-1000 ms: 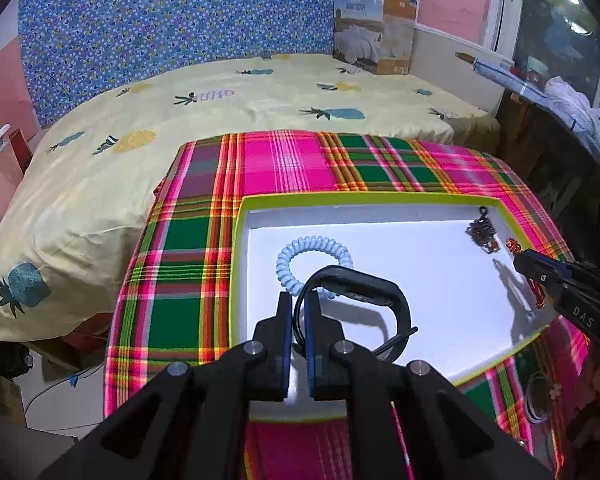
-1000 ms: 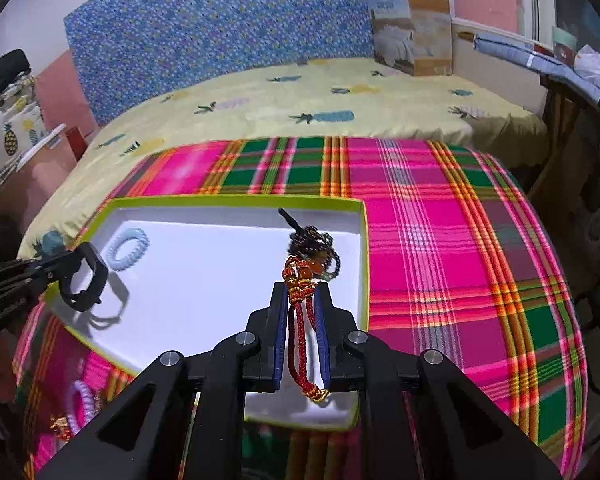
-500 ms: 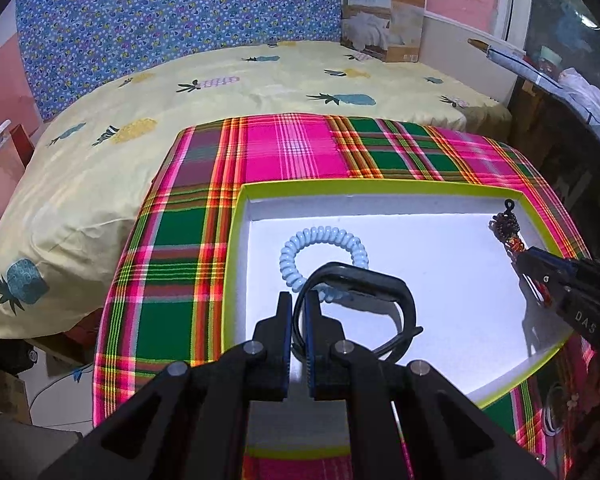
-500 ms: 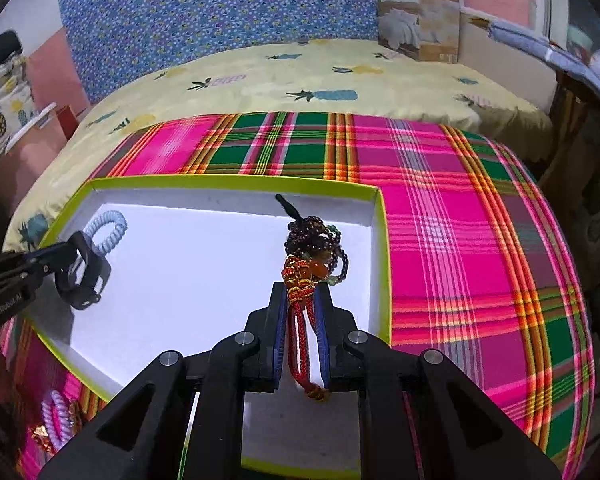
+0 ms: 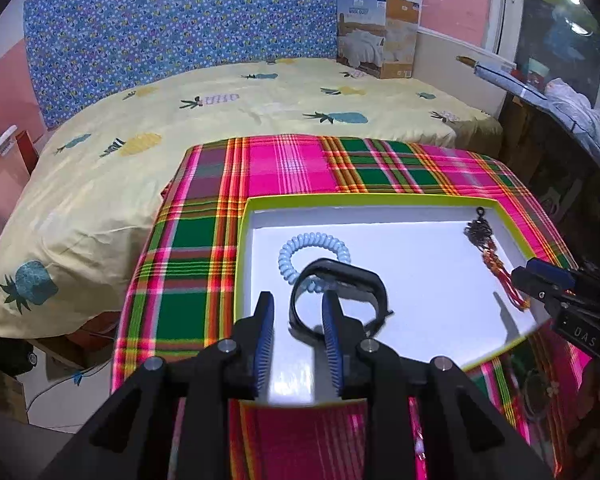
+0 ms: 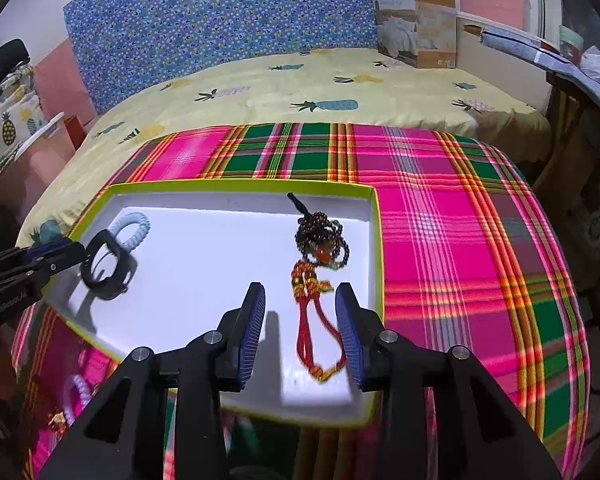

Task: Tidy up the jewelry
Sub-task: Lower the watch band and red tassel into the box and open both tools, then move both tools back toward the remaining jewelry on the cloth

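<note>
Lying in the tray, dark beads trail seemingly knotted red cords.

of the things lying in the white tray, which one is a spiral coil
The pale blue spiral hair tie, at the tray's left end; the black band is smooth, the beaded tassel charm is corded.

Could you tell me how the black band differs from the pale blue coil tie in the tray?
The black band is smooth, dark and broad; the coil tie is pale blue and ribbed like a phone cord. The band stands partly on edge, while the tie lies flat. The band sits nearer the left gripper, overlapping the tie. Both are closed loops resting in the white tray.
</note>
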`<state>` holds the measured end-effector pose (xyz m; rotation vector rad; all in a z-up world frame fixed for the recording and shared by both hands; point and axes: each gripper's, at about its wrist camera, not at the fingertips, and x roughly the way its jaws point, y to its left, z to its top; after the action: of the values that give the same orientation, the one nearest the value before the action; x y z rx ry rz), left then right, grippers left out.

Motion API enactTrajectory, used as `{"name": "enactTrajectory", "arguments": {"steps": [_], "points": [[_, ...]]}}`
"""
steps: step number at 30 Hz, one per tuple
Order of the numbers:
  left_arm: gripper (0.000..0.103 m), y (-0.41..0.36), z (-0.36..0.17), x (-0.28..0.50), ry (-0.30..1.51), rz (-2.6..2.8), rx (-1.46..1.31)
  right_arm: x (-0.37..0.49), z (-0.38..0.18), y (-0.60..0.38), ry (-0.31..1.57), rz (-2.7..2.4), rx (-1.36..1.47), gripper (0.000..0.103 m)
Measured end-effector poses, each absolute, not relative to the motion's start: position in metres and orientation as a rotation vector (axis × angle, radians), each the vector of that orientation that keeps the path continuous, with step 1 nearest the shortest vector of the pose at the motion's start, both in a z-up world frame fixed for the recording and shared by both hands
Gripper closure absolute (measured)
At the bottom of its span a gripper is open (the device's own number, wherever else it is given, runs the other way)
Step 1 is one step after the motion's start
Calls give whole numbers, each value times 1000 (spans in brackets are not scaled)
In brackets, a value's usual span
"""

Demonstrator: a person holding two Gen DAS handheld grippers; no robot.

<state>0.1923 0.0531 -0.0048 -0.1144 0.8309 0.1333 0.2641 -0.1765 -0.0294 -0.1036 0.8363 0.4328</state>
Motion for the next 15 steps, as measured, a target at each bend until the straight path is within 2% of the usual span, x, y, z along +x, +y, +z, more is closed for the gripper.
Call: {"name": "enactTrajectory", "arguments": {"steps": [15], "points": [[77,31,13,109,771,93,-88,168,-2,-204,753,458,-73,66]]}}
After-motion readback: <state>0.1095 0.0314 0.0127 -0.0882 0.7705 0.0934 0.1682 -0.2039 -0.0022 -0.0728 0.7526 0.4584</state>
